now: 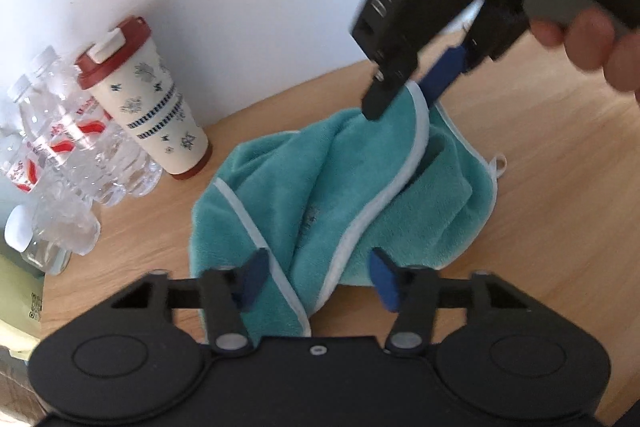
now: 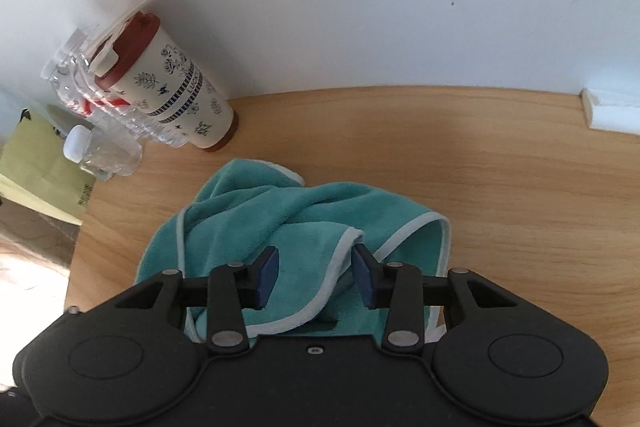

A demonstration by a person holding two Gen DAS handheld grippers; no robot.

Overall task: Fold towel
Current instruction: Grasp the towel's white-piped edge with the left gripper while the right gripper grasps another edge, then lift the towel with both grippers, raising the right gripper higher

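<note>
A teal towel with a pale border lies crumpled on the wooden table. My left gripper is open, its blue pads astride the near folds of the towel. My right gripper comes down from the upper right onto the towel's raised far edge. In the right wrist view the right gripper is open, with a bordered towel edge lying between its pads. Neither gripper is closed on the cloth.
A cream tumbler with a red lid and several clear water bottles stand at the table's left by the white wall. A yellow-green box sits off the left edge. A white block sits at the wall on the right.
</note>
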